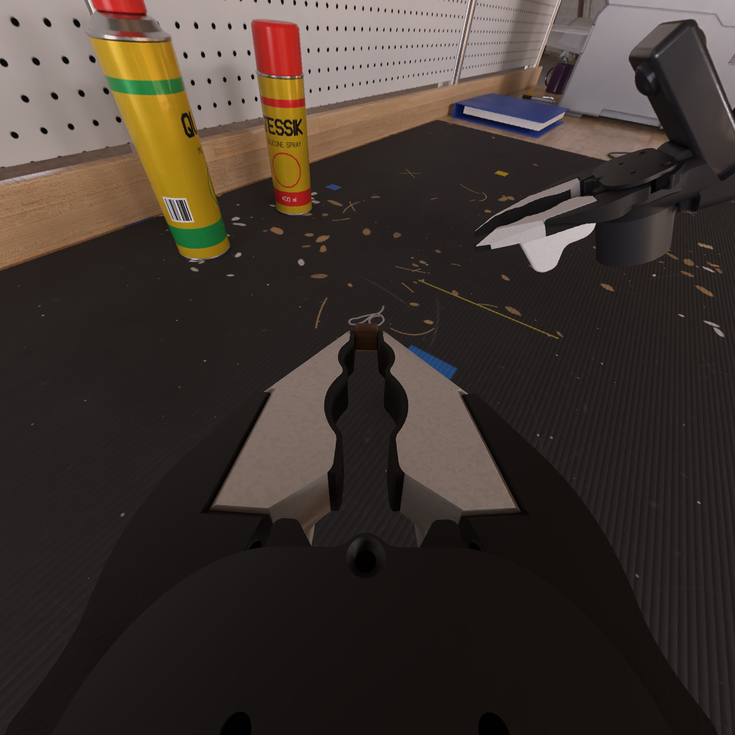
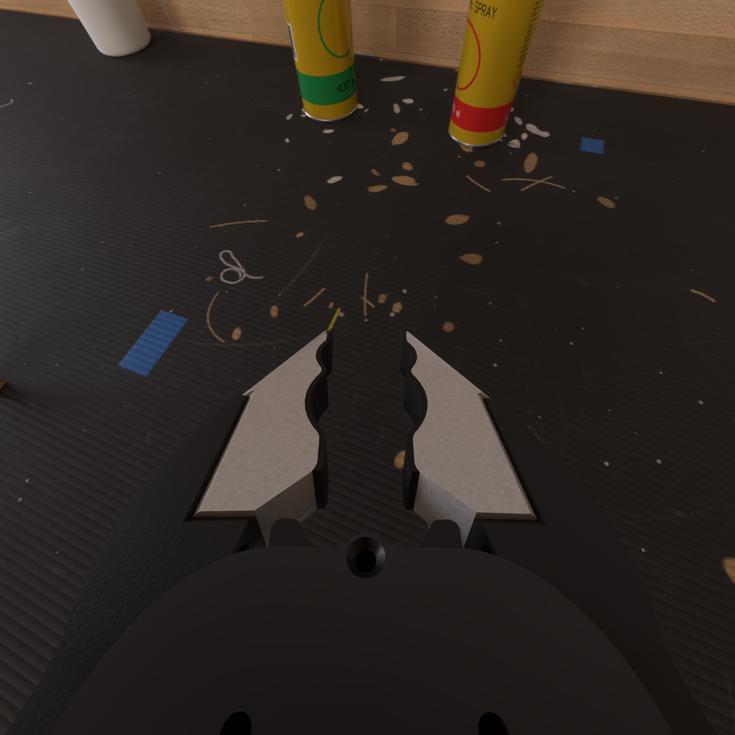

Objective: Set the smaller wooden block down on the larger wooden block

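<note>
My left gripper point(image 1: 366, 335) is shut on a small brown wooden block point(image 1: 366, 338), pinched between its fingertips above the black ribbed mat point(image 1: 119, 397). My right gripper point(image 2: 366, 336) is open and empty, hovering over the mat point(image 2: 119, 477). It also shows in the left wrist view point(image 1: 479, 238), off to the right and further back. The larger wooden block cannot be made out in either view. A tan sliver point(image 2: 2, 384) at the left edge of the right wrist view is too small to identify.
Two yellow spray cans with red caps point(image 1: 159, 139) point(image 1: 284, 119) stand at the back by a wooden rail point(image 1: 59, 207) and a pegboard point(image 1: 358, 47). A blue binder point(image 1: 509, 113) lies far right. A white cylinder point(image 2: 113, 28) stands far left. Blue tape point(image 2: 153, 344) and wood chips litter the mat.
</note>
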